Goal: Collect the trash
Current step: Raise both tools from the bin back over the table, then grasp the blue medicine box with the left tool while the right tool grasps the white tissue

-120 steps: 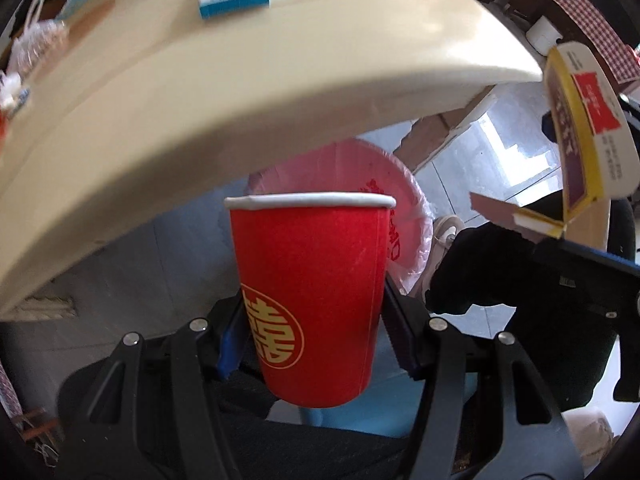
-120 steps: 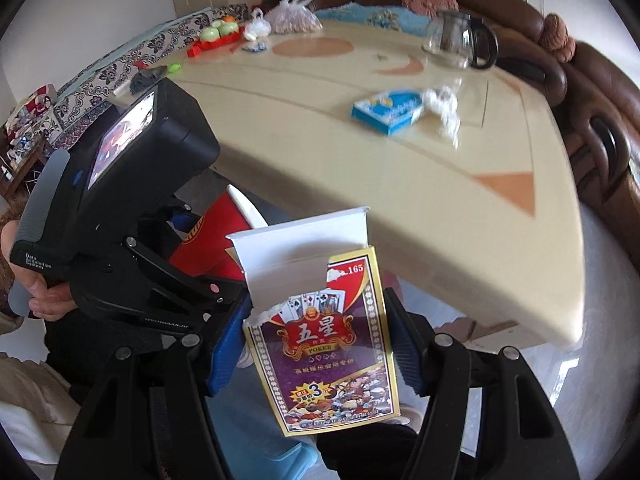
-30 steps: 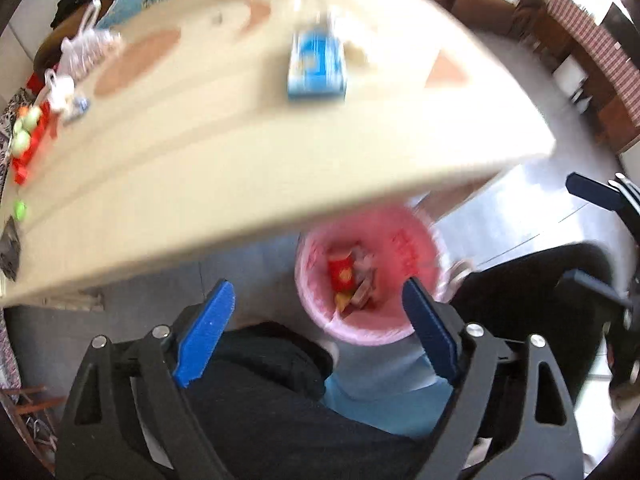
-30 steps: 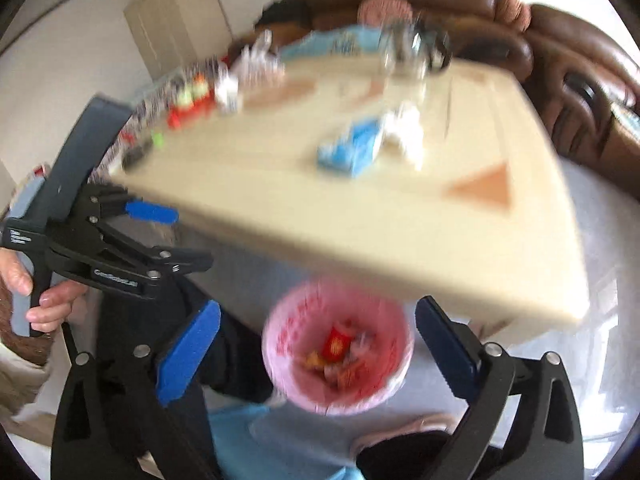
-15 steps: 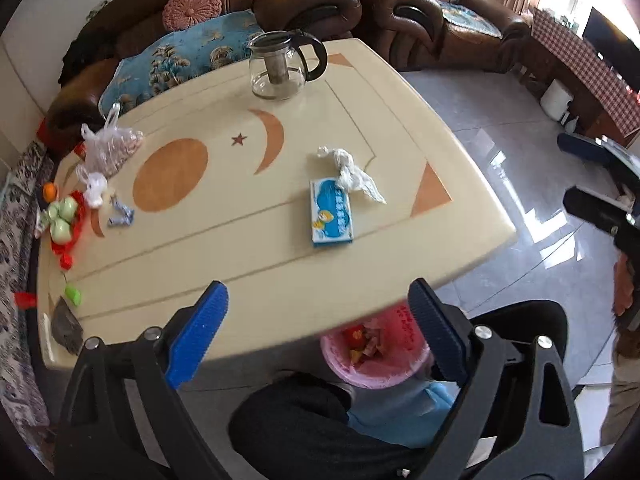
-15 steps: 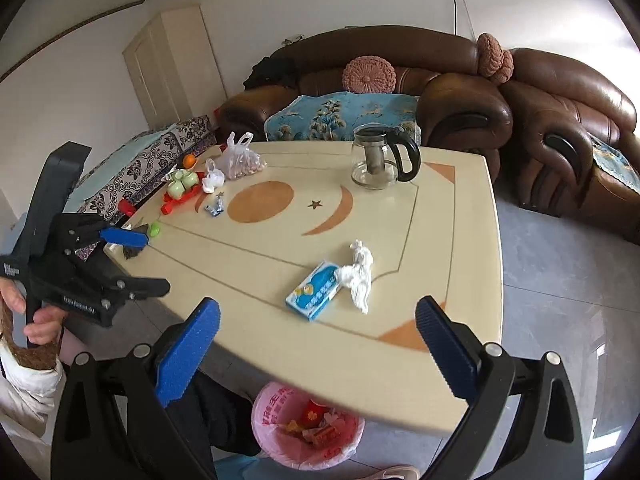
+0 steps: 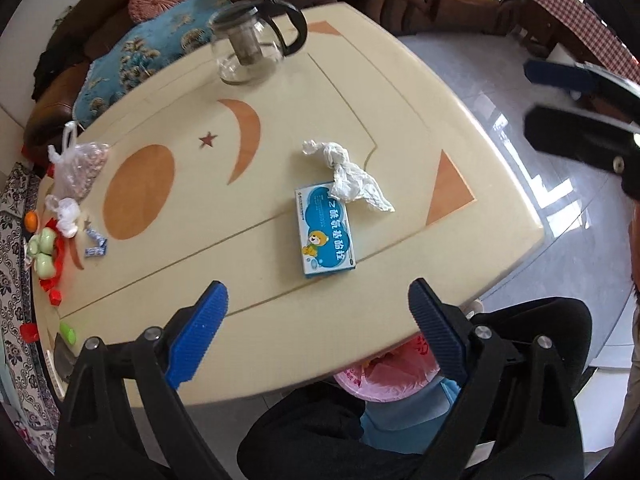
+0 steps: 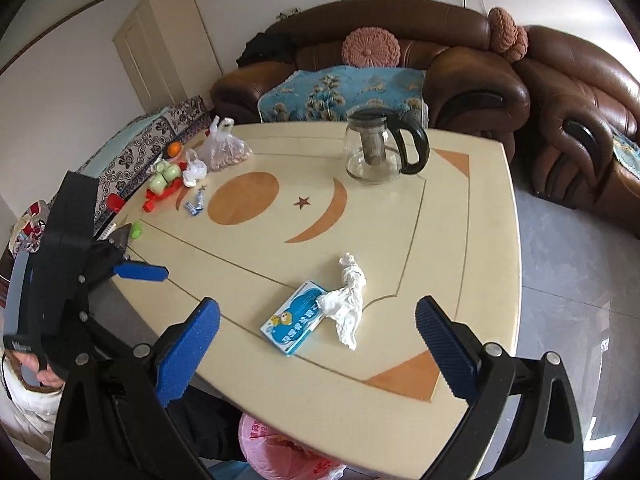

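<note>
**A:** What does the left wrist view show?

**B:** The left gripper (image 7: 316,326) hovers above the near edge of a cream table (image 7: 168,280), its blue jaws spread wide with nothing between them. Just beyond them a blue medicine box (image 7: 325,232) lies flat. Its long axis runs away from the camera, tilted slightly, with the printed bear at the near end. A crumpled white tissue (image 7: 348,176) touches the box's far right corner and trails off to the right. Under the table edge, part of a pink-lined trash bin (image 7: 384,376) shows with scraps inside. The right gripper (image 7: 560,100) enters from the right, also wide open.

**A:** And the right wrist view?

**B:** The right gripper (image 8: 318,344) is wide open and holds nothing. The box (image 8: 294,318) sits between its jaws in the picture, lying diagonally from near-left to far-right. The tissue (image 8: 348,300) drapes over its far end, with its long axis running roughly toward the camera. The bin (image 8: 280,452) peeks out below. The left gripper (image 8: 140,272) reaches in from the left.

**A:** How far along is the task?

**B:** I judge it partly done: the bin has rubbish in it, but the box and tissue are not yet collected. A glass teapot (image 8: 376,152), a bag of nuts (image 8: 224,148) and small wrappers (image 8: 195,205) remain at the far side. Whether those count as trash I cannot tell.
</note>
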Motion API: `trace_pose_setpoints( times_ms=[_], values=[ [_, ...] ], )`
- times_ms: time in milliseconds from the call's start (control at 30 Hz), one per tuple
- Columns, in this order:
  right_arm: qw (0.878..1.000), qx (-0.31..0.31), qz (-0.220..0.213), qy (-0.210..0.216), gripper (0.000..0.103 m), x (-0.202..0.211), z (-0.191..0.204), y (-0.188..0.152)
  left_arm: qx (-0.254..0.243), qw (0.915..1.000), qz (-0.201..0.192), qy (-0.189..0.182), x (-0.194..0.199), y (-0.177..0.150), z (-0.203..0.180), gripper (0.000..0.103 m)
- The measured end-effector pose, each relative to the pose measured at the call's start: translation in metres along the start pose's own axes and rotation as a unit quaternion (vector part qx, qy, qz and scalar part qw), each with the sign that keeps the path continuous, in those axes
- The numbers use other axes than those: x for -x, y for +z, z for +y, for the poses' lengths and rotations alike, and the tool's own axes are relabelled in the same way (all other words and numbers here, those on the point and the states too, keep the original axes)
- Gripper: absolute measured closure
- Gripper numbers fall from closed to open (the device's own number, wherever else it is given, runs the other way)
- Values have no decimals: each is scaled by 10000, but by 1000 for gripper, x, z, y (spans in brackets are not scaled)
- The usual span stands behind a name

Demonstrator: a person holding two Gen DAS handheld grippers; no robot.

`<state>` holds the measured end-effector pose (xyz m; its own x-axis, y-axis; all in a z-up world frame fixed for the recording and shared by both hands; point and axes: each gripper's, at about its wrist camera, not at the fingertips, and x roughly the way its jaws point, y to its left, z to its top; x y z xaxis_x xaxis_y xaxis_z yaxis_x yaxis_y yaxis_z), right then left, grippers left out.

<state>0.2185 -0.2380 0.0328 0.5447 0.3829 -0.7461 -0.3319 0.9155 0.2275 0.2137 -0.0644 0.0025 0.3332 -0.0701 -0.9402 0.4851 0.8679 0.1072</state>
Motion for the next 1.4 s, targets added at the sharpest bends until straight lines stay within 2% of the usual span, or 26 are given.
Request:
trace_pose_setpoints(
  times_ms=[300,467,567,733,1167,1233,1300,1400],
  values=[
    [9984,-200,514,121,7,-70,-26,9,-24,9989,462,-17,-67,14,-1,14],
    [9959,-214,877,113,7,-116,-34,7,7,9972,723,-166,-103,19,-1,14],
    [9940,-247,1051,156,7,-140,-39,8,220,9953,900,-297,-124,22,7,14],
    [9907,-318,1311,177,7,-179,-49,3,441,9931,944,-532,-140,21,18,14],
    [9902,-127,1385,72,7,-243,-56,-11,612,9897,1100,-686,-172,15,22,14],
    [9904,-110,1380,20,11,-251,-55,-14,591,9894,1148,-662,-176,14,23,14],
    [9903,-83,1385,-6,19,-258,-53,-17,608,9893,1162,-642,-179,13,23,14],
    [9916,-54,1294,-8,23,-261,-49,-18,622,9886,1199,-664,-182,12,23,14]
  ],
)
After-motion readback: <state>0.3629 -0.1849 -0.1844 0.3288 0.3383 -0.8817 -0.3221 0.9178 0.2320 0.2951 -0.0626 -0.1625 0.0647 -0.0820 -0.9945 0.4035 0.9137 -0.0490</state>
